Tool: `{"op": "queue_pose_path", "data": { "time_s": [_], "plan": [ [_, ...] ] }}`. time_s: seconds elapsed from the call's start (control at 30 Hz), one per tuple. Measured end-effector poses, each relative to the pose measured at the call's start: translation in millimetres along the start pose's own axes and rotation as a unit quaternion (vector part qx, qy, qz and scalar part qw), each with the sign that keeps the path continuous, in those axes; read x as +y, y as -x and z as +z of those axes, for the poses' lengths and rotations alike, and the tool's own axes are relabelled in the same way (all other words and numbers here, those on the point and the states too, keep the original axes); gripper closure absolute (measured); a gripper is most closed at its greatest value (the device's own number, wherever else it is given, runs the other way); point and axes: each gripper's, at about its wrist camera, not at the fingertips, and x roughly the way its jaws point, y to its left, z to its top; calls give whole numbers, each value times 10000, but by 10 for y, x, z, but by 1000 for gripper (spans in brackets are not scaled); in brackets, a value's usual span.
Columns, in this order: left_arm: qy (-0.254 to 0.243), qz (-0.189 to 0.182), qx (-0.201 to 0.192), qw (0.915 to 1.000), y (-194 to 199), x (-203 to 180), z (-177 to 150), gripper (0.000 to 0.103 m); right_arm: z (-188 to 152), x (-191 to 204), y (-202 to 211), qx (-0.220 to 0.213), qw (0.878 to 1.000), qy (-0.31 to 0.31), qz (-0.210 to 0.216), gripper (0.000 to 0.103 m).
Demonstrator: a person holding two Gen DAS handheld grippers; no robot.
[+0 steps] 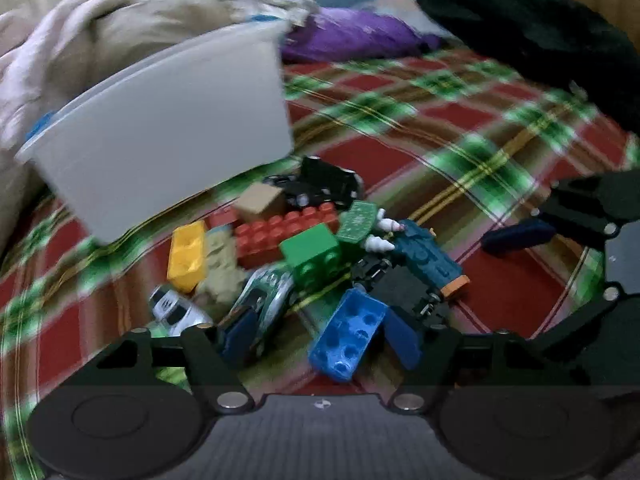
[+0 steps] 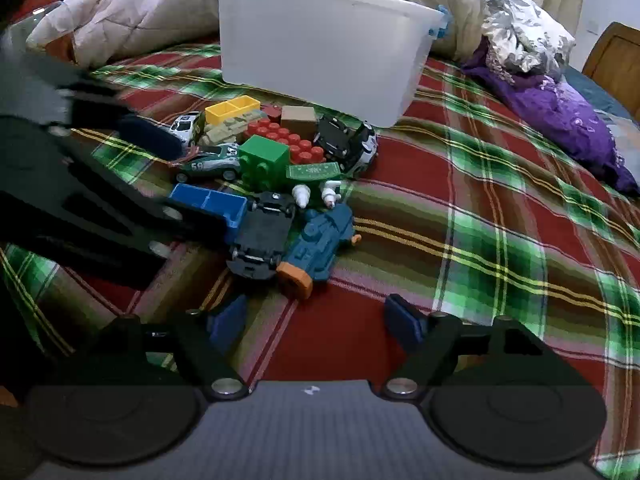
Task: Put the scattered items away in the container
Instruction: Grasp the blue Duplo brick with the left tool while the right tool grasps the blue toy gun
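Note:
A pile of toys lies on the plaid bedspread: a blue brick, a green brick, a red brick, a yellow brick, toy cars and a teal toy train. The white container stands behind the pile. My left gripper is open, its fingers on either side of the blue brick. My right gripper is open and empty, just short of the train.
Beige quilts are heaped behind the container. Purple cloth lies at the right and a dark garment beyond it. The plaid bedspread stretches to the right of the pile.

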Motion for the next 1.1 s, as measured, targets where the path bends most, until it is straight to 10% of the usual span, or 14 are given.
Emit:
{"op": "queue_pose_path", "data": {
  "time_s": [0.17,0.67,0.8,1.1],
  "plan": [
    [-526,-92,184,9984,-77,-144,8,75,8,-26,-12,-9,9999,99,-14,33],
    [111,10,174,9998,119,7,-304,73,146,49,-67,-164,9990,119,-389,42],
    [-16,361,138,9993,151,-47,-332,53,170,61,-93,-221,9983,-2,-531,49],
    [-63,261,216,9994,161,-136,-317,70,194,20,-136,-154,9982,-291,-495,56]
  ]
}}
